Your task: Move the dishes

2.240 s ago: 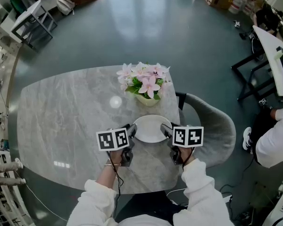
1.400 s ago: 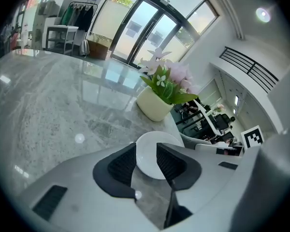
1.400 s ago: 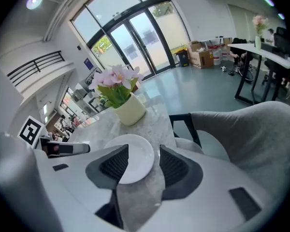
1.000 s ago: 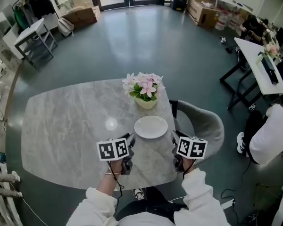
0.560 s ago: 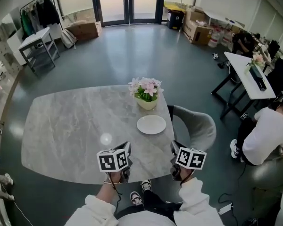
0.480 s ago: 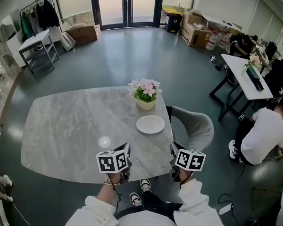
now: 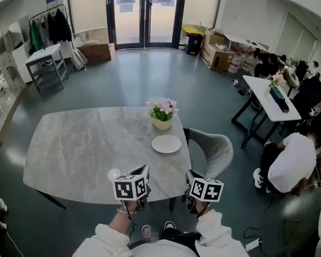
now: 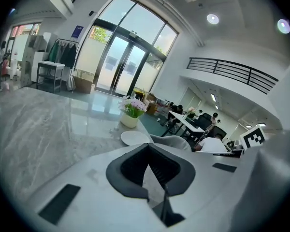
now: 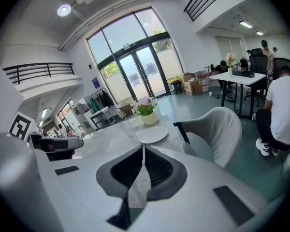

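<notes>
Grey marble surface (image 7: 80, 143) fills the middle of the room, and the white plate (image 7: 166, 144) sits near its right edge, just short of the flower pot (image 7: 161, 123) and beside the grey chair (image 7: 211, 151). Both tongs hang at the near edge, well apart from the plate, which lies ahead and between them. The left tongs (image 8: 152, 170) are clenched on nothing. The right tongs (image 9: 142, 166) have just been closing, also empty, and point straighter at the plate.

We log: marble table (image 7: 80, 143), potted pink flowers (image 7: 162, 113) on it; grey chair (image 7: 214, 150) alongside; seated person (image 7: 286, 162) far rt; cardboard boxes (image 7: 216, 58) nr glass doors (image 7: 144, 15).
</notes>
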Motion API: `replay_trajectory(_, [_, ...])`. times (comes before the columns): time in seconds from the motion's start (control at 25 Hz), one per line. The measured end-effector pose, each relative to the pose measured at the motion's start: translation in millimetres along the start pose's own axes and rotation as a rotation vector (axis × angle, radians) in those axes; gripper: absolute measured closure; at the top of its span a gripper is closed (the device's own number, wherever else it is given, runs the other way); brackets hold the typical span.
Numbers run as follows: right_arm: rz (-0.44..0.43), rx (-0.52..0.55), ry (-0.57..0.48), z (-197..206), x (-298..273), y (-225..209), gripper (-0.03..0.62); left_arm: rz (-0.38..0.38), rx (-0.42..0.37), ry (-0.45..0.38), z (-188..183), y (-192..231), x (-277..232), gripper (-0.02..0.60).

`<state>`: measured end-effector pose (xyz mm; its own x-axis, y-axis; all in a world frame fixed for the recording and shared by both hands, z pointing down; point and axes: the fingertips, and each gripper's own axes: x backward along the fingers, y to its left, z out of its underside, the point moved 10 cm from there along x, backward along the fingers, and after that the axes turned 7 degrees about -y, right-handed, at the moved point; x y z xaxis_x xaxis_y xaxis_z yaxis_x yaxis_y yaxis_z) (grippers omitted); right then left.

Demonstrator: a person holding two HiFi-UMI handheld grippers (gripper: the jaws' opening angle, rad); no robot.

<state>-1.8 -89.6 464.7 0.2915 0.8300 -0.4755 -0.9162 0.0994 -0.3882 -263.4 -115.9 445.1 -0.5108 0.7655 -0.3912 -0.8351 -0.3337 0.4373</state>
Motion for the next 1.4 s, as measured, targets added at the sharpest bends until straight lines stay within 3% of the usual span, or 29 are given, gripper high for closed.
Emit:
replay_trajectory(0.6, [-0.04,0.071,0.004,-9.0,31.7,-26.0,0.525,-0.037,0.006,-0.024,12.9,-49.8,-9.9,0.575])
replay_trajectory(1.0, [-0.076,0.058,0.024,-14.3,29.1,-19.6,0.537,-0.061,0.042,-0.048,10.7,-50.0,2.5,0.575])
replay_trajectory(1.4, [-0.084,0.096,0.035,-13.8,24.9,-8.6,0.537,-0.082,0.026,-0.044,11.7,-44.9,8.5,0.575])
